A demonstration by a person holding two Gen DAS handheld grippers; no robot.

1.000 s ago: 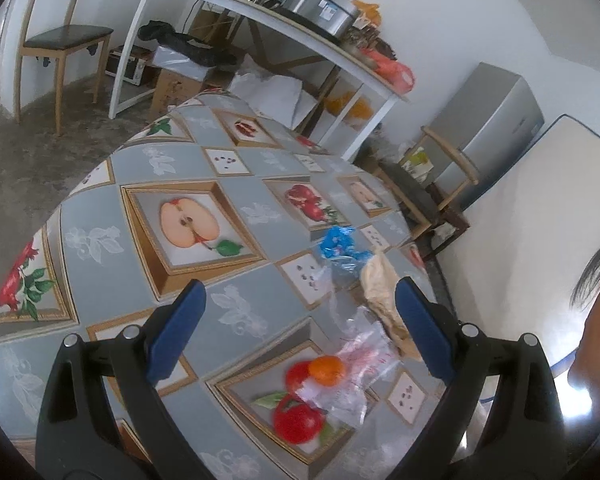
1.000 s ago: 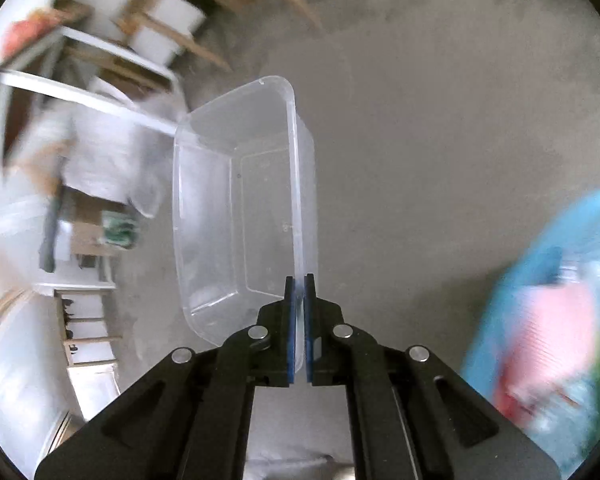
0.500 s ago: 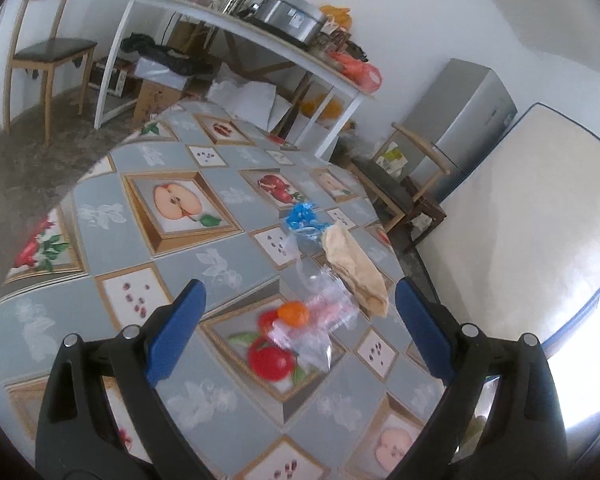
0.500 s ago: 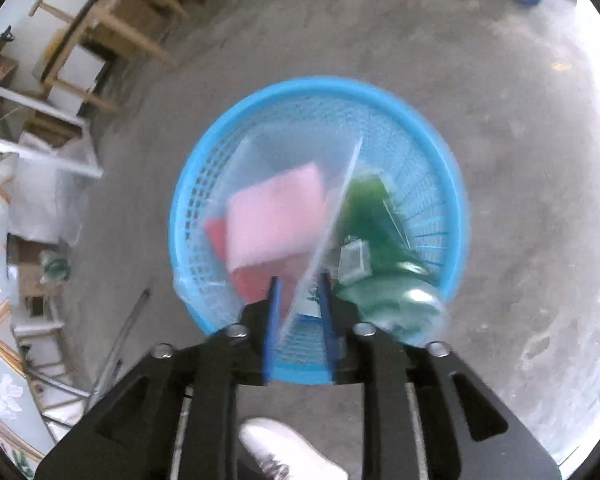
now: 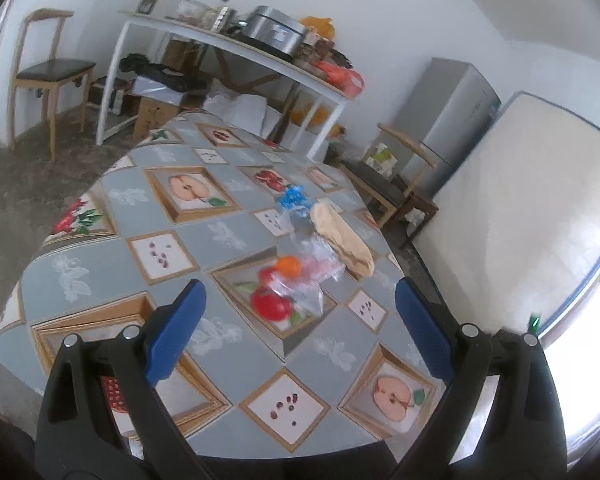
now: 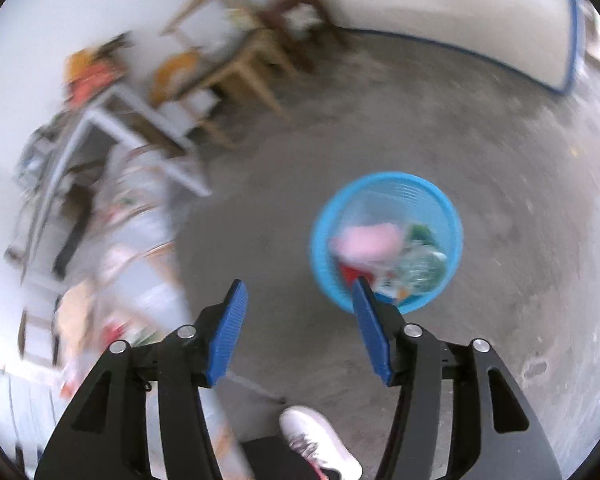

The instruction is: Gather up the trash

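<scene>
Left gripper hangs over the near end of the table, jaws spread wide, nothing between the blue pads. Table wears a grey oilcloth printed with fruit panels.

Trash left on the table, all toward its right edge, beyond the left gripper's tips:
- crumpled clear plastic bag, with an orange round piece at its left side; cannot tell whether that piece is inside the bag or beside it
- brown paper bag, lying long and flat, touching the clear bag's far right edge
- blue wrapper, crumpled, just beyond the paper bag, with another bit of clear film next to it

Right gripper is off the table, pointing down at the concrete floor. Its jaws have just been opening and now stand about half apart with nothing in them. Blue mesh basket stands on the floor beyond the right pad, which overlaps its near rim in this view. Inside it: a pink piece, something green, clear crumpled plastic, a red bit. Picture is motion-blurred, so no finer detail.

A white sneaker of the person shows at the bottom edge, on the floor near the basket
</scene>
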